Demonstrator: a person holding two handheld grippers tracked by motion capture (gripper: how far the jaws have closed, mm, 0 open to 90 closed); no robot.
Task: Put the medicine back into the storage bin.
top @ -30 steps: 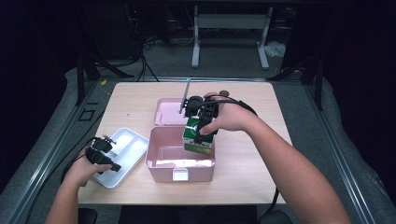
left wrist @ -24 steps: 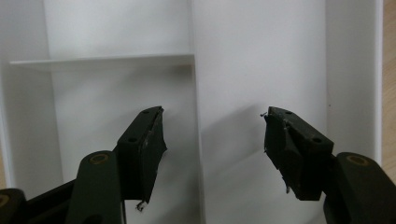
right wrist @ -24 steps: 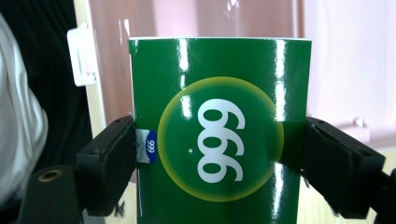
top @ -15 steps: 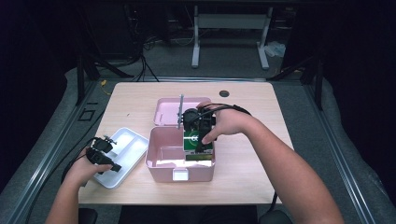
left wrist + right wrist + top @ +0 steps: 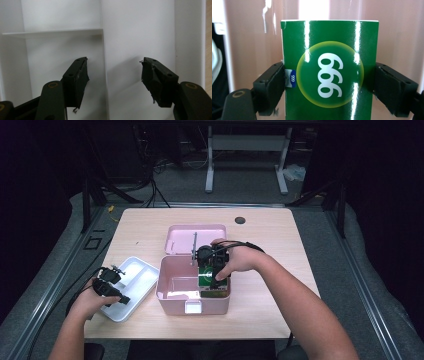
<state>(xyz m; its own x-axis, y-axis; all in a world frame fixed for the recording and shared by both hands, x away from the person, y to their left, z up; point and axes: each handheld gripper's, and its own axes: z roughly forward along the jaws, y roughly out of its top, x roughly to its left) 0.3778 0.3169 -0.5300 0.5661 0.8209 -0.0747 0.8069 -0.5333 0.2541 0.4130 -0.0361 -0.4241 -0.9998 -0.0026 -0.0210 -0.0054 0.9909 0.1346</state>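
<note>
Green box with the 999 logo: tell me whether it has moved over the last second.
Yes. The glossy green cardboard box, gripped by the right tongs, has gone down into the open pink plastic case, toward its right end, from above the rim.

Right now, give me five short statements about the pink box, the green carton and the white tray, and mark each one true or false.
1. The right claw grips a glossy green cardboard carton printed with 999. True.
2. The green carton lies in the white plastic divided tray. False: it is held inside the pink plastic box, at its right side.
3. The left claw is shut on a tray divider. False: its jaws stand open over the tray, holding nothing.
4. The pink box's lid is open, lying behind the box. True.
5. The white tray sits right of the pink box. False: it sits to its left.
</note>
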